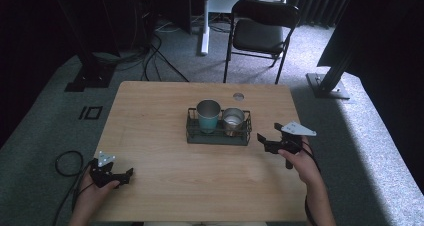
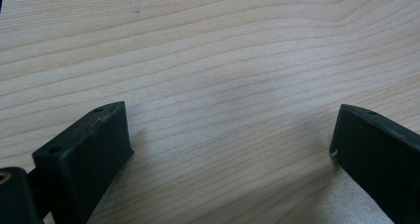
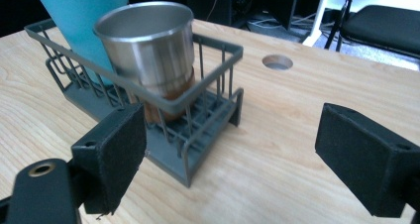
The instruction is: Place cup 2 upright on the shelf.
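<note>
Wooden and pale, the counter [image 1: 165,176] carries the left claw [image 1: 120,178] at its near left corner, held low in the person's left hand [image 1: 92,193] with its cable looping off the edge. From the high view its jaws look parted; the left gripper view settles it, showing the two black jaws spread wide over bare wood grain with nothing between them.

At the middle of the counter stands a dark wire rack [image 1: 218,136]. A teal cup [image 1: 208,115] sits upright in its left half and a steel cup [image 1: 233,121] upright in its right half, the two just beside each other. The right gripper view adds what the high view cannot: the steel cup has a brownish band at its base, and the rack floor is made of thin bars.

Just right of the rack, the right claw [image 1: 267,136] is held by the right hand [image 1: 300,161], its grey plate on top. Its jaws stand wide apart and grip nothing; in the right gripper view the rack's corner lies near one jaw, not touching. Behind, a round hole [image 3: 277,62] marks the counter.
</note>
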`<act>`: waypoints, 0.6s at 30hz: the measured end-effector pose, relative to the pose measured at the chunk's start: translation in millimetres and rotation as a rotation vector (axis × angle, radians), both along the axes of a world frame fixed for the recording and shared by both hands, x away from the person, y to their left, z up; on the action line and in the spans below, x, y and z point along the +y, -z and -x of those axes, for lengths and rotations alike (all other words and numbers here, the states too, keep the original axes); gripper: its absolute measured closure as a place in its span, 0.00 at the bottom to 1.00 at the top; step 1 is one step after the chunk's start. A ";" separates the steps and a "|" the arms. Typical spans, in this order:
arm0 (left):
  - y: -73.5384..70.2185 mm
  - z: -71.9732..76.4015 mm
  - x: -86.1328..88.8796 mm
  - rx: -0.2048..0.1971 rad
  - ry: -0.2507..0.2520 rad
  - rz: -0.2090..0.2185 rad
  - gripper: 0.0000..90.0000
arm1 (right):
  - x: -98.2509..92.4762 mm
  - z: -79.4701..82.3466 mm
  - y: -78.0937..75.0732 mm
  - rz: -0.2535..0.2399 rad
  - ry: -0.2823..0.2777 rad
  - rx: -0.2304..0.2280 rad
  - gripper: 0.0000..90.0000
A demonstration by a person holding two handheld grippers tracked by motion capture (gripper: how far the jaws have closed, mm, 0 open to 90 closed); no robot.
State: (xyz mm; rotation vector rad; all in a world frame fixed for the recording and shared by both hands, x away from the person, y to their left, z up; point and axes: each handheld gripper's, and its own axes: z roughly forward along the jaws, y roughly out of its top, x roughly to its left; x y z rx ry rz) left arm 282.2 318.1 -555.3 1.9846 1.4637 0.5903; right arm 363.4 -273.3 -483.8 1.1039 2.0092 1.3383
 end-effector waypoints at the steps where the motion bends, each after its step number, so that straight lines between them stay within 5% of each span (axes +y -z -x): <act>1: 0.0 0.0 0.0 0.000 0.000 0.000 0.03 | -1.3 0.8 1.8 0.000 0.002 0.004 0.14; 18: 0.0 0.0 0.0 0.000 0.000 0.000 0.03 | -10.9 13.3 24.9 0.009 0.015 0.059 0.14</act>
